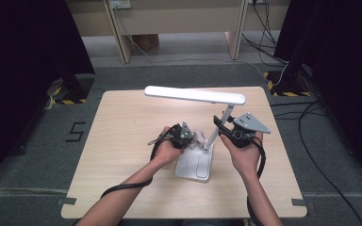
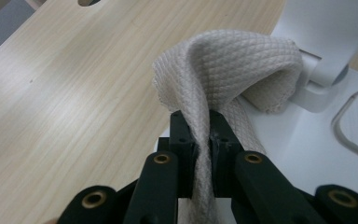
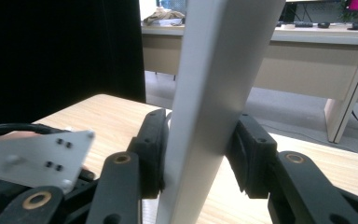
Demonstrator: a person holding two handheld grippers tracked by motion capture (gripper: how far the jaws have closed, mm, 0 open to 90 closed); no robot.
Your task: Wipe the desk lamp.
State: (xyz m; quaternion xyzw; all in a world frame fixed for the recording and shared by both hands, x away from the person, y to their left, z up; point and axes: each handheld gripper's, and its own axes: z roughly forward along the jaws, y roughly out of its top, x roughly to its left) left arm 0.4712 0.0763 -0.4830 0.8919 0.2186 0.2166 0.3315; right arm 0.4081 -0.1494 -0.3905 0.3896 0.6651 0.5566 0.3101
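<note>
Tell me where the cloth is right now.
The cloth is pinched in the left hand-held gripper, draped against the foot of the lamp stem above the white lamp base, near the middle of the table.

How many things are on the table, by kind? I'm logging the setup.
Lamp: 1
Cloth: 1
Total: 2
</note>
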